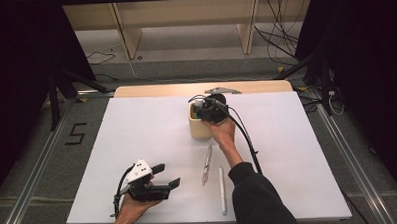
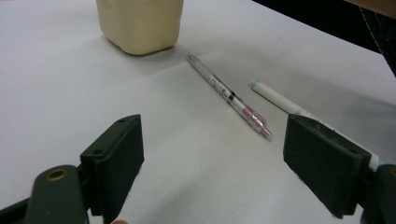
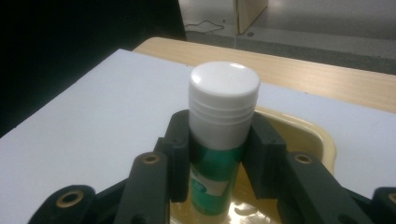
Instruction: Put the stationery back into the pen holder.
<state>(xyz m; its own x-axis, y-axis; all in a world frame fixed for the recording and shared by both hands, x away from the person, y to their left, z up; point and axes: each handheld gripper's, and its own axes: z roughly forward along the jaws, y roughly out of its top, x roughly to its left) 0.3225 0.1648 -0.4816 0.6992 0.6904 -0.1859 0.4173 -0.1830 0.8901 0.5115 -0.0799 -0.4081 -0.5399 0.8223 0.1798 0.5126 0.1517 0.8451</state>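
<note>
While the person's left hand [image 1: 139, 196] rests at the near left corner of the white table [image 1: 137, 129], it holds the left gripper [image 1: 169, 177] with its two black jaws spread wide and nothing between them. In the left gripper view, those jaws frame bare tabletop, one jaw at the lower left and one at the lower right.

Moving right, two pens lie near the middle of the table's near half. A clear pen with a pink tip [image 1: 207, 165] lies at a slight slant, its pink end toward the person. Just beside it, to the right and not touching, lies a white pen [image 1: 221, 189], nearly parallel to it. In the left gripper view the white pen [image 2: 280, 100] runs partly behind the right-hand jaw.

Farther back, past the pens, stands a cream-coloured cup [image 1: 199, 124] with rounded corners. The person's right hand [image 1: 222, 131], in a dark sleeve, reaches over it with the right gripper [image 1: 210, 109] pointing down at the cup's mouth.

In the right gripper view, the right gripper [image 3: 218, 149] is clamped around a green glue stick [image 3: 217, 179] with a white ribbed cap [image 3: 224, 100]. The pads press the stick's sides just below the cap. The stick stands upright, its lower end inside the cup [image 3: 317, 137].
</note>
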